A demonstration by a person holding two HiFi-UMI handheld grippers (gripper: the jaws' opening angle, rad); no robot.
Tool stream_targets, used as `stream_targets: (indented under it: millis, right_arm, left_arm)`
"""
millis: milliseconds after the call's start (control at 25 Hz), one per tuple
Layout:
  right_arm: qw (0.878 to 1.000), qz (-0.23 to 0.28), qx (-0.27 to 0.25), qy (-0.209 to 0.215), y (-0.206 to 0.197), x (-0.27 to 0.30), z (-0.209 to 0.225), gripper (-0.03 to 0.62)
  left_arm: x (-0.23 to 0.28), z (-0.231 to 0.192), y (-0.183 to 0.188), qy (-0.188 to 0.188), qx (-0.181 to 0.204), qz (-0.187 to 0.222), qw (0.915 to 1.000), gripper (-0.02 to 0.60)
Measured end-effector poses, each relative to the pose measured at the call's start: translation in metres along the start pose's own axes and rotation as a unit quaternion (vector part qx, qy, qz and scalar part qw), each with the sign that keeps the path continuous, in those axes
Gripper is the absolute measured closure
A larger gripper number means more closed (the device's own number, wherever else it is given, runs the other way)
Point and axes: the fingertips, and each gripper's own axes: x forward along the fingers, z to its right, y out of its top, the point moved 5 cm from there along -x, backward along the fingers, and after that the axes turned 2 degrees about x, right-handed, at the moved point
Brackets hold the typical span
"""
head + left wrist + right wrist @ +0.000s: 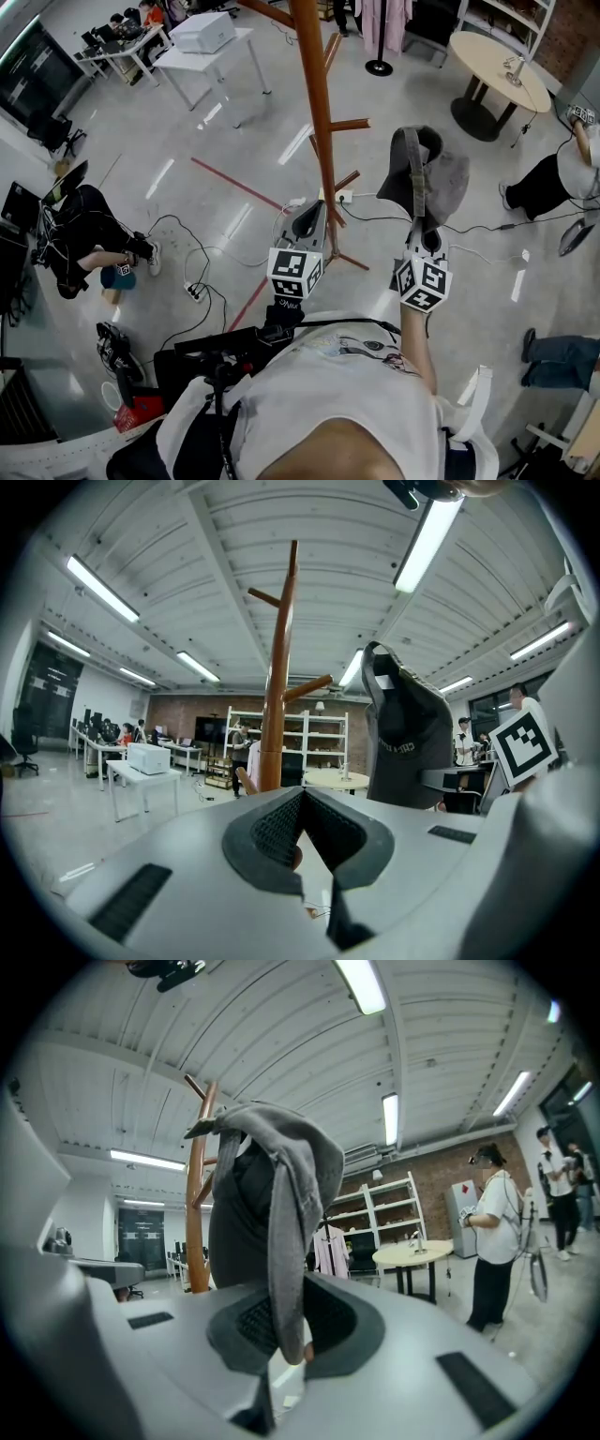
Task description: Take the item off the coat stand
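Cap (445,178), grey, is off the pegs. It hangs by a fabric strip clamped in the right gripper (419,228) jaws, just right of the coat stand (317,103) pole; the left gripper view shows a gap between them. Left gripper (319,206) jaws are together with nothing between them, pointing at the pole. Grippers sit side by side, level.

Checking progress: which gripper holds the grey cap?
The right gripper: its jaws are shut on the grey cap. The left gripper is shut on nothing.
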Motion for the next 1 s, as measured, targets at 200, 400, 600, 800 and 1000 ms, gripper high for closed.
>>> stream_targets:
  millis: [200, 400, 600, 800, 1000]
  right_arm:
    - [1.0, 0.0, -0.003, 0.001, -0.0012, -0.0029, -0.0014, 0.569]
    - [1.0, 0.001, -0.002, 0.003, 0.0011, -0.0045, -0.0043, 0.568]
    - [1.0, -0.002, 0.0, 0.004, -0.0017, -0.0057, -0.0046, 0.568]
    - [1.0, -0.003, 0.001, 0.002, -0.0027, -0.0052, -0.0048, 0.568]
    - [1.0, -0.004, 0.0, 0.002, -0.003, -0.0048, -0.0055, 0.568]
  left_arm:
    - [-0.0032, 0.0005, -0.0007, 0.002, -0.001, 0.001, 1.0, 0.58]
    - [-0.0059, -0.0002, 0.0017, 0.002, 0.0, 0.002, 1.0, 0.58]
    - [-0.0068, 0.0016, 0.0008, -0.001, 0.001, 0.004, 1.0, 0.58]
    - [-0.0064, 0.0, -0.0004, -0.002, 0.0, 0.001, 1.0, 0.58]
    - [-0.0053, 0.0006, -0.0003, -0.004, 0.0, -0.001, 1.0, 0.58]
